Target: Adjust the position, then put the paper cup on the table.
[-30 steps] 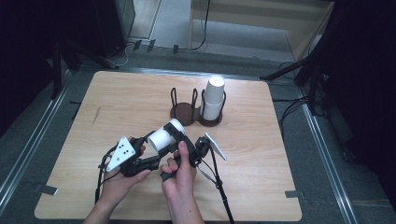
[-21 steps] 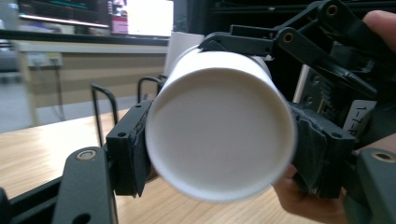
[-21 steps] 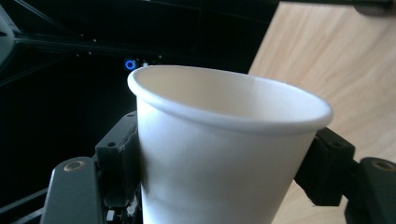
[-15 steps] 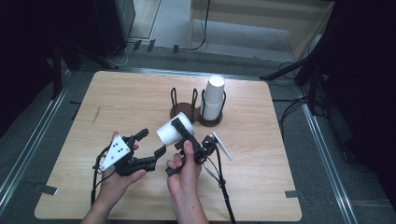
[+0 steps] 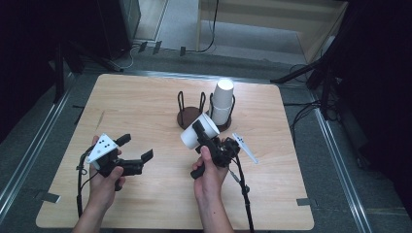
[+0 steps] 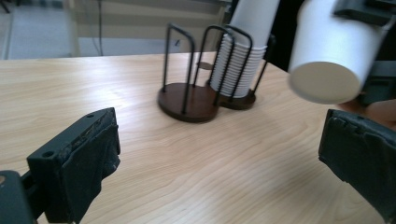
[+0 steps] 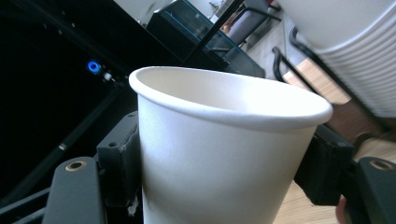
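The right tongs (image 5: pixel 201 132) pinched a single white paper cup (image 5: pixel 199 131) by its side wall, one jaw on each flank, as the right gripper view showed with the cup (image 7: pixel 224 154) wedged between the two black jaws. The cup lay tilted on its side above the desk (image 5: pixel 145 102), near the middle of the high view, its closed base turned toward seven o'clock and its rim toward the racks. In the left gripper view the same cup (image 6: pixel 334 51) hung at about two o'clock, bottom disc facing the camera, clear of the wood.

The left tongs (image 5: pixel 133 151) stood spread wide with nothing between them; their jaws had just been opening. They sat at roughly eight o'clock from the cup, well apart from it, held in the person's left hand (image 5: pixel 104 182) low over the desk. The right hand (image 5: pixel 211 170) gripped its tool just at six o'clock of the cup.

Beyond the cup, at twelve o'clock, stood two dark wire racks on round bases, touching each other. The nearer-left rack (image 5: pixel 189 109) was empty. The other rack (image 5: pixel 224 124) held a stack of white cups (image 5: pixel 222 99), upside down, rising above the wires. The held cup was near the racks, just in front of them.
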`<state>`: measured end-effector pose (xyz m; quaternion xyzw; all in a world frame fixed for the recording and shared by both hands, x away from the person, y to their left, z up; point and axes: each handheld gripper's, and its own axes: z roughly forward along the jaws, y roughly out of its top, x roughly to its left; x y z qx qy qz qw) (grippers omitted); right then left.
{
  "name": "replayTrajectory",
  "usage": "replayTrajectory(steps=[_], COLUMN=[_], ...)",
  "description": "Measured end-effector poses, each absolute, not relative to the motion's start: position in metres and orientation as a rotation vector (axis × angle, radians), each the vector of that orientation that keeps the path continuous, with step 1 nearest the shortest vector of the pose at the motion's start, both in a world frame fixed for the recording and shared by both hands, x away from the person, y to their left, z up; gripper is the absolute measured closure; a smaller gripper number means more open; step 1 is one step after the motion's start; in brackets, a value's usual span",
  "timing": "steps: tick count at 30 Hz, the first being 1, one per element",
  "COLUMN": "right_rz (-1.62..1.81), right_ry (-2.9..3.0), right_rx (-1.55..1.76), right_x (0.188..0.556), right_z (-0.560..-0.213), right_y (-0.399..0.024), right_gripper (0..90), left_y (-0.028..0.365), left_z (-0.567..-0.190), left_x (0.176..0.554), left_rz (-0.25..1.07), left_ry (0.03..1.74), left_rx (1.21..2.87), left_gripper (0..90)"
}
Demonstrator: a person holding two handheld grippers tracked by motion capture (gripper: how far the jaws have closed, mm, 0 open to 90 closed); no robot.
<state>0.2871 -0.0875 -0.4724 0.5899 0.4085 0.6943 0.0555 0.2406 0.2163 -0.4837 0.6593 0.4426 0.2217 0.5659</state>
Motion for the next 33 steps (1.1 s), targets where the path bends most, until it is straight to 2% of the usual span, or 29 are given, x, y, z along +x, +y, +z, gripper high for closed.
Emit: replayTrajectory(steps=[23,33], right_rz=[1.8,1.728], right_ry=[1.336,1.38], right_rx=[1.291,1.201], right_x=[0.28,0.279], right_z=[-0.459,-0.465], right_y=[-0.118,-0.129], right_gripper=[27.2,28.5], left_y=[0.312,0.317], left_z=[-0.522,-0.538], left_x=[0.247,0.248], left_rz=[0.7,0.759], left_ry=[1.337,1.371], left_rx=[1.427,1.461], left_gripper=[0.0,0.0])
